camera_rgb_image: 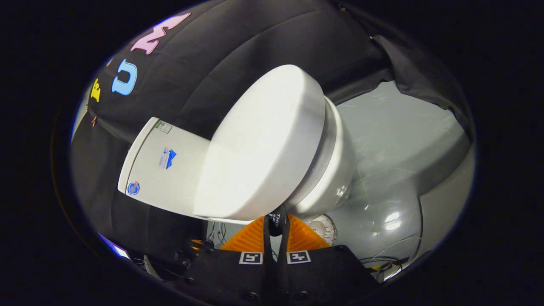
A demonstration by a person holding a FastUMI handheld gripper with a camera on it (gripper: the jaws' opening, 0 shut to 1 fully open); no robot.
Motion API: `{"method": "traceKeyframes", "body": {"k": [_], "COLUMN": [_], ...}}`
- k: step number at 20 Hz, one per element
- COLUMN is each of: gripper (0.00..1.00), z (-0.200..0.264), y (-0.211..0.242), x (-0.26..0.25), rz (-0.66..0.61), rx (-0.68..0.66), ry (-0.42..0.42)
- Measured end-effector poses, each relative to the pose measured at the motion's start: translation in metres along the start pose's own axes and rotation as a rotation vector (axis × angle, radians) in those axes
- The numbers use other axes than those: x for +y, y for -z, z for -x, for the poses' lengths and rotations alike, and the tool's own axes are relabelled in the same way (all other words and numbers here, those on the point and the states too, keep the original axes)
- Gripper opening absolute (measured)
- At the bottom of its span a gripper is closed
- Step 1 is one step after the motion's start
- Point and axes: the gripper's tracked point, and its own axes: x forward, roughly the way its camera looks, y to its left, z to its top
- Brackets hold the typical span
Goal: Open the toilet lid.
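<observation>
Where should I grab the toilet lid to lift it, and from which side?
Probably the toilet lid's front rim, the rounded edge farthest from the tank, which gives most leverage about the hinge. Come from the bowl side and hook under the overhanging lip. The hand-held gripper's fingers look nearly closed just ahead of the lid.

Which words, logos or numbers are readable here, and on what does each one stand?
"THIS": on the black piece pinched between the fingers of the gripper; its lower line is unreadable.
Three stickers on the toilet tank: too small to read.
</observation>
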Motion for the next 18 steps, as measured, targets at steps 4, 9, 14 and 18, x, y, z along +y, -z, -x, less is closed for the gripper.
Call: {"method": "traceKeyframes", "body": {"k": [4, 9, 14, 18], "gripper": [0.06, 0.05, 0.05, 0.05], "z": [0.007, 0.022, 0.043, 0.053], "y": [-0.002, -0.015, -0.030, -0.038], "x": [0.005, 0.035, 0.062, 0.087], "rz": [0.068, 0.076, 0.203, 0.269], "rx": [0.003, -0.013, -0.048, -0.073], "ry": [0.008, -0.025, -0.018, -0.010]}}
